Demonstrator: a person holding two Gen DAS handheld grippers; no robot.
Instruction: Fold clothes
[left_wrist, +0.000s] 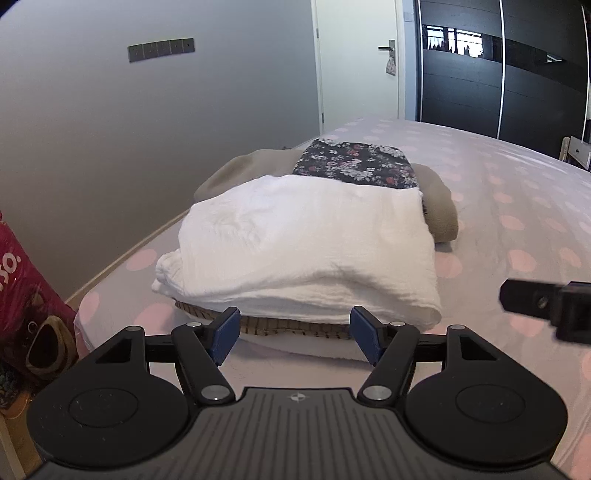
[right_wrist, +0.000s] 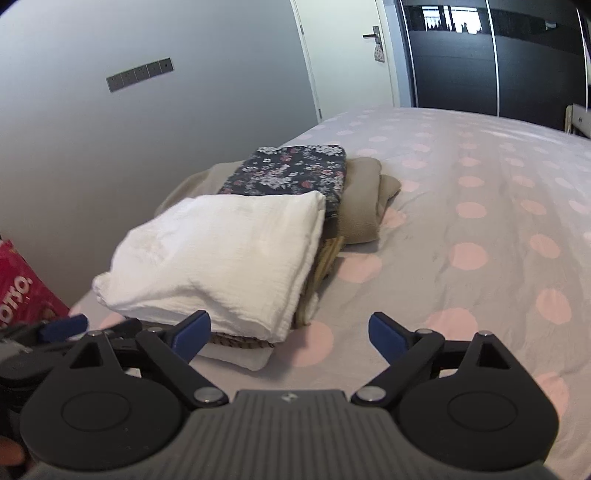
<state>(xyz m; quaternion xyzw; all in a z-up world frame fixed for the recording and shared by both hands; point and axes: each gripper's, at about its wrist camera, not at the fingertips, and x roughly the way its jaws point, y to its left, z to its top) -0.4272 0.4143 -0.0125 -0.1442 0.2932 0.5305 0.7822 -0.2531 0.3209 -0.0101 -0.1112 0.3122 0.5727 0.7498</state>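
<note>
A folded white garment (left_wrist: 303, 251) (right_wrist: 221, 258) lies on top of a small stack, over a striped tan piece (left_wrist: 295, 328) (right_wrist: 325, 258) and a flat white one (right_wrist: 236, 356). Behind it a folded dark floral garment (left_wrist: 354, 164) (right_wrist: 295, 171) rests on a folded beige one (left_wrist: 439, 206) (right_wrist: 364, 199). My left gripper (left_wrist: 295, 332) stands open just in front of the stack, nothing between its blue pads. My right gripper (right_wrist: 290, 334) is open wide to the stack's right, its left pad close to the white garment's near corner. One right fingertip (left_wrist: 532, 301) pokes into the left wrist view.
The clothes lie on a bed with a pink-dotted sheet (left_wrist: 517, 192) (right_wrist: 480, 206), near its left edge by a grey wall (left_wrist: 110, 129). A red printed bag (left_wrist: 33, 295) (right_wrist: 22, 291) stands at the left. A white door (left_wrist: 358, 62) and dark wardrobe (left_wrist: 498, 74) are beyond.
</note>
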